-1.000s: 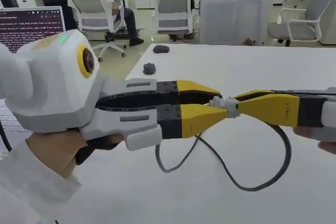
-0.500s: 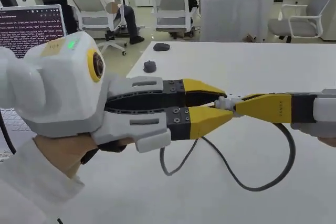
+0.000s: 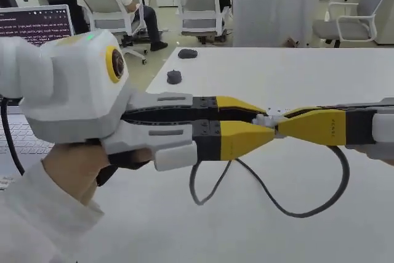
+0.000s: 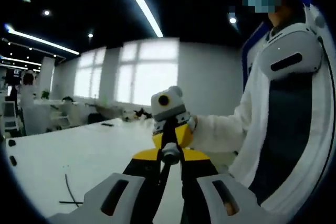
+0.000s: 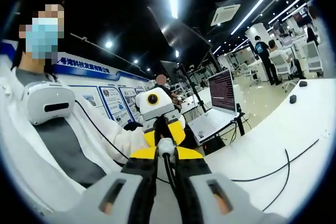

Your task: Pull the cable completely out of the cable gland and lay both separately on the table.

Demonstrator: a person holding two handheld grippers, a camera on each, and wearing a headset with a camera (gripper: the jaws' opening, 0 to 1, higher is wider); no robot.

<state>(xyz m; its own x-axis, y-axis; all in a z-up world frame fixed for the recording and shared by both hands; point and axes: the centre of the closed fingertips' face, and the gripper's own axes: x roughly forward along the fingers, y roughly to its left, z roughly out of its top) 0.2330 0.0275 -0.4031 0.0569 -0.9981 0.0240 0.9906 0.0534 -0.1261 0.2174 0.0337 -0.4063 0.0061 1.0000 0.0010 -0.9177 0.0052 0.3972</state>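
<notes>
1. While both grippers are held level above the white surface, they meet tip to tip in the middle of the head view, with the small white cable gland between them.
2. The left gripper reaches in from the left, held in the person's left hand. Its yellow jaws are drawn together and pinch the cable gland at their very tips.
3. The right gripper reaches in from the right, pointing straight at the left one. Its yellow jaws are drawn to a point that touches the far end of the cable gland. Whether they pinch the gland itself or the cable is not clear.
4. In the left gripper view, the cable gland appears as a round white piece sitting right at the jaw tips, with the right gripper facing the camera just behind it.
5. In the right gripper view, the cable gland sits at the jaw tips in the same way, with the left gripper facing the camera behind it.
6. The dark grey cable hangs below both grippers. It drops from under the left gripper, sweeps in a wide loop to the right and rises behind the right gripper. A shorter curl hangs under the left gripper.
7. Two small dark objects lie well apart from the grippers, near the far left edge of the surface.
</notes>
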